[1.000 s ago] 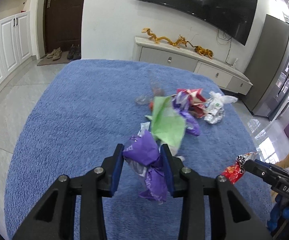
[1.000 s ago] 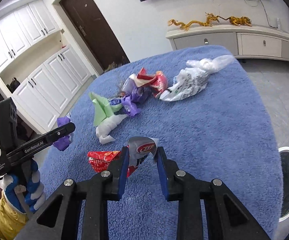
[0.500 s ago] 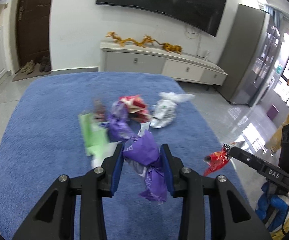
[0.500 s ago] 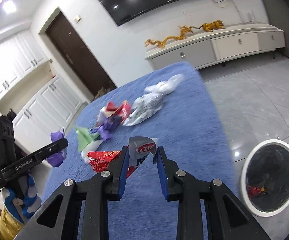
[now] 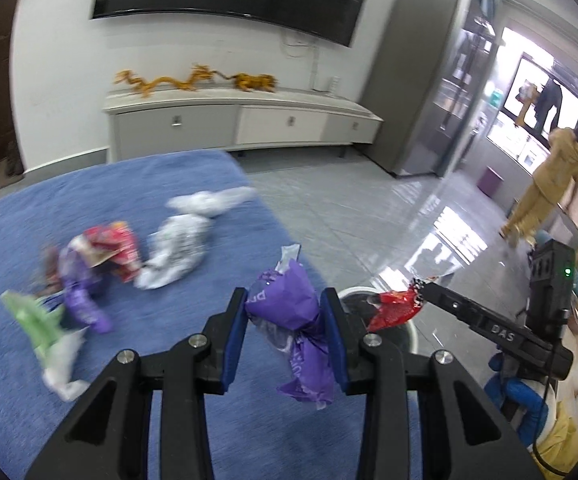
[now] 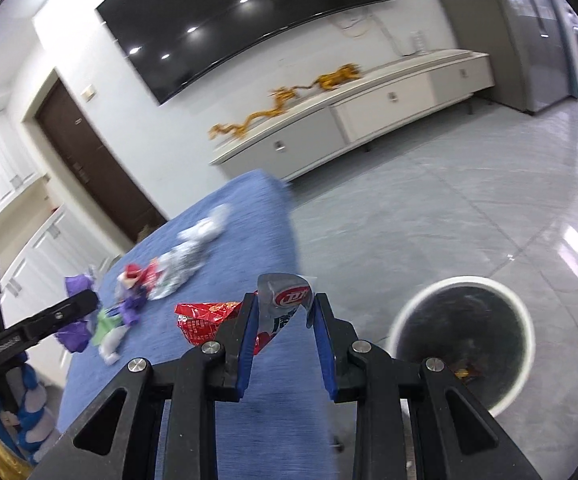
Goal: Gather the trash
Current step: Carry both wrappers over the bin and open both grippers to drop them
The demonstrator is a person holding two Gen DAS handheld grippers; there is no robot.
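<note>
The left gripper [image 5: 285, 320] pinches a crumpled purple wrapper [image 5: 289, 304] between its blue pads, the loose tail hanging below the jaws at 6 o'clock. The right gripper [image 6: 283, 316] is pressed together on a red and silver snack wrapper [image 6: 281, 308], with its red end sticking out toward 9 o'clock.

Both look like thin film: light, soft and springy, likely slick. A pinch across the bunched middle, as now, should hold better than a grip on a loose flap, which could slide free or catch on the pads at release.

The round white trash bin [image 6: 521, 320] stands on the glossy floor at 3 o'clock of the right gripper, just beside the edge of the blue carpeted surface [image 6: 249, 208]; some litter already lies in it. More litter waits on the blue surface at 9 to 10 o'clock in the left view: a white crinkled bag [image 5: 185, 240], a red packet [image 5: 113, 244], a purple piece [image 5: 81, 292] and a green wrapper [image 5: 29, 316].

Nothing blocks the way to the bin, though the 2 grippers ride close together and could crowd each other over its mouth. A person [image 5: 549, 176] stands well apart at 2 o'clock.
</note>
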